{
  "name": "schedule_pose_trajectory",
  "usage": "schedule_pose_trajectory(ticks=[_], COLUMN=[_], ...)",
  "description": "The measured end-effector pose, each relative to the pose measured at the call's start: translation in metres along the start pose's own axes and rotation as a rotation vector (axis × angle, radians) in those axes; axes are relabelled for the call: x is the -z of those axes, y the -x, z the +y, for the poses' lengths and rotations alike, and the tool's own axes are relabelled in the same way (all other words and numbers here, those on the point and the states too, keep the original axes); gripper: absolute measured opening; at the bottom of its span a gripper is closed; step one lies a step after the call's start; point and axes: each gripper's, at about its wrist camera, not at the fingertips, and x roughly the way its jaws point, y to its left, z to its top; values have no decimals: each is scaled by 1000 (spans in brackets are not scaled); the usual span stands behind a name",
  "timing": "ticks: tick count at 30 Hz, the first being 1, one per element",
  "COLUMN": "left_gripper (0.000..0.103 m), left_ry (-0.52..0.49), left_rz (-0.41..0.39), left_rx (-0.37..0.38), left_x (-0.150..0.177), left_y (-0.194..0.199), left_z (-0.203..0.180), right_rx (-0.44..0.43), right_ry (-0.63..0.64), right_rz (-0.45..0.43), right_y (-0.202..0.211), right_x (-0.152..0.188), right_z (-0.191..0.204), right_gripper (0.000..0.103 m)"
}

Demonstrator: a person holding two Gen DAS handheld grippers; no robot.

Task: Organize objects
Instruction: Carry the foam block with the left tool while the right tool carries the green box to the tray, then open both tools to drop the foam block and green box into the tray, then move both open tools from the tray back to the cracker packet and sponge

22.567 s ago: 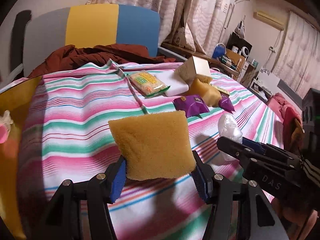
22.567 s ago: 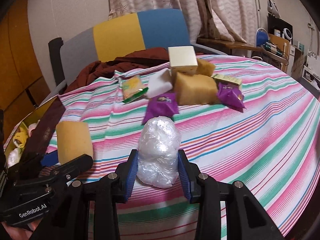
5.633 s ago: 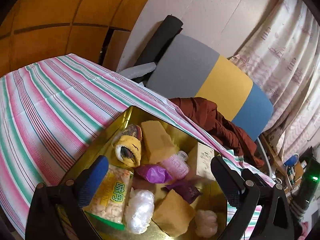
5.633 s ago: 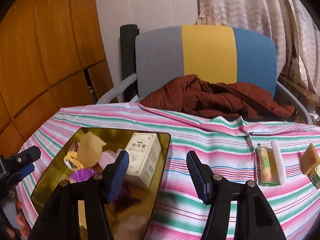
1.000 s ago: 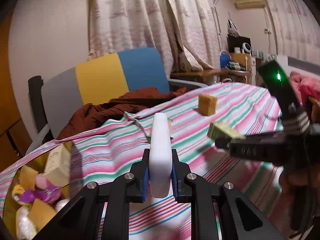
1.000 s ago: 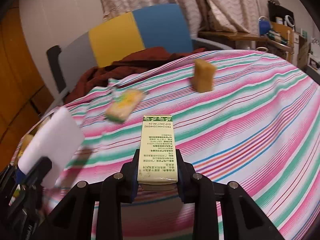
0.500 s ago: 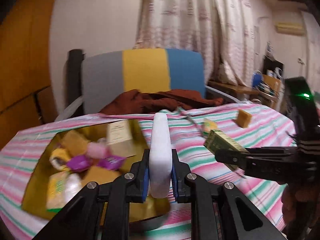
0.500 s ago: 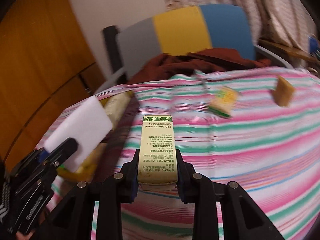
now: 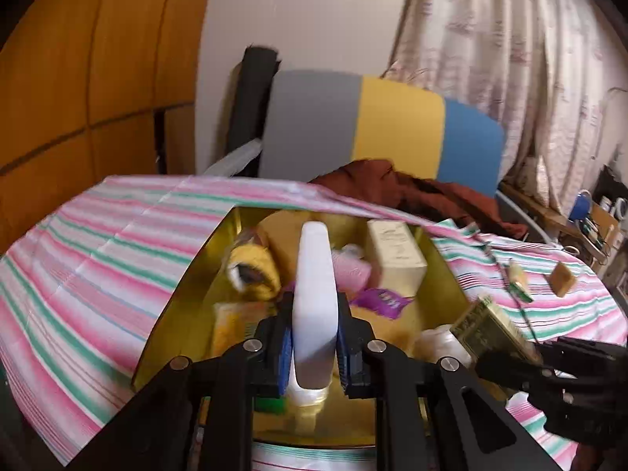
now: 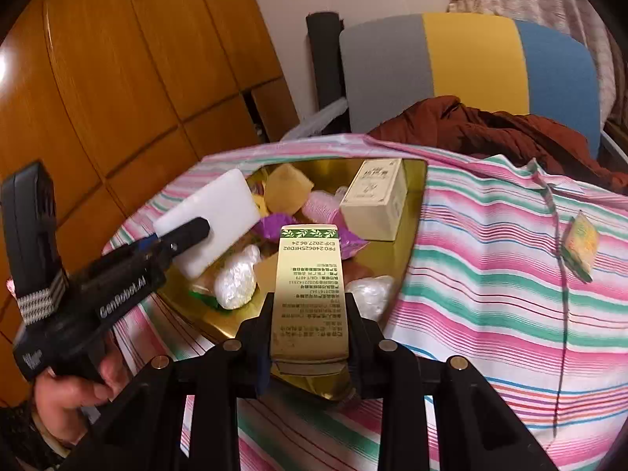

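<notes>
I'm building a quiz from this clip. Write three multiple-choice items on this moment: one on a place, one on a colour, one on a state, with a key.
1. Where is the cream box?
A. On the chair
B. Inside the gold tray
C. On the floor

2. What colour is the block in the left gripper?
A. White
B. Red
C. Black

3. What is the state of the right gripper?
A. Open and holding nothing
B. Out of sight
C. Shut on the printed carton

Key: 1 B, the box stands among the other items within the tray's rim. 2 A, the slab clamped between the blue pads is plain white in both views. 3 C, both jaws press against the carton's sides, above the tray's near edge.
</notes>
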Motion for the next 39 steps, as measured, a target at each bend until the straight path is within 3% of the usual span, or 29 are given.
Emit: schedule_pose_trajectory(ticks=[1, 2, 4, 5, 10, 14, 24, 39], left_gripper=[35, 61, 93, 96, 103, 103, 103, 103], left_ry=[13, 30, 74, 88, 74, 116, 251, 116], left_rz=[11, 13, -19, -43, -123, -141, -55, 31], left_rx=[-10, -22, -41, -42, -94, -135, -63, 57], left_x=[1, 2, 4, 5, 2, -4, -2, -1], left_y=[-1, -1, 4, 9, 25, 28, 22, 12], left_z=[4, 7, 15, 17, 16, 24, 22, -40], right_rx=[4, 16, 19, 16, 32, 38, 70, 161], right_ry=[-5, -15, -34, -40, -74, -115, -195, -285], right_rz=[12, 20, 16, 13, -11, -32, -77, -109], right_y=[-3, -5, -4, -2, 7, 14, 30, 49], right_x=[0, -1, 2, 3, 5, 6, 9, 15], right_z=[0, -1, -5, -6, -18, -27, -55, -98], right_gripper=[35, 40, 43, 44, 44, 44, 44, 44])
